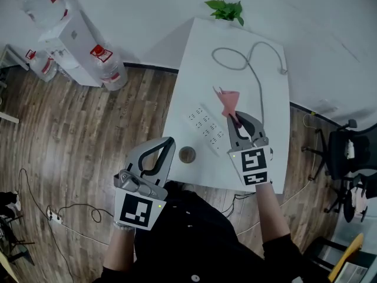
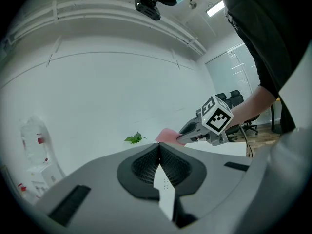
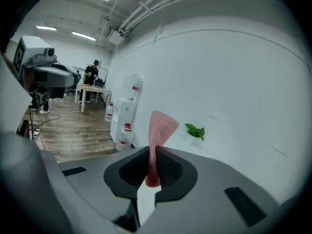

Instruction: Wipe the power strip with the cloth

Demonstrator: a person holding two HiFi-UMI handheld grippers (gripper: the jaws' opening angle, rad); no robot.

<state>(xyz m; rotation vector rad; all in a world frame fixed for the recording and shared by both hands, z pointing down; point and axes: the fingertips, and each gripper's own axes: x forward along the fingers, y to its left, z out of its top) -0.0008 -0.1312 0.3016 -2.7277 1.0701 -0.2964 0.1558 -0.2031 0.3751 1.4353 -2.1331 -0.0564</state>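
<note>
The white power strip lies slantwise on the white table, and its grey cable loops toward the far edge. My right gripper hovers just right of the strip, shut on a pink cloth that sticks out past the jaws. In the right gripper view the cloth stands up from the shut right gripper. My left gripper is shut on nothing at the table's near left edge. The left gripper view shows the left gripper with jaws together, and the right gripper's marker cube and cloth beyond.
A small brown round object sits on the table near the front edge, beside the strip. A green plant is at the far end. A water dispenser and bottles stand on the wooden floor to the left; an office chair is at the right.
</note>
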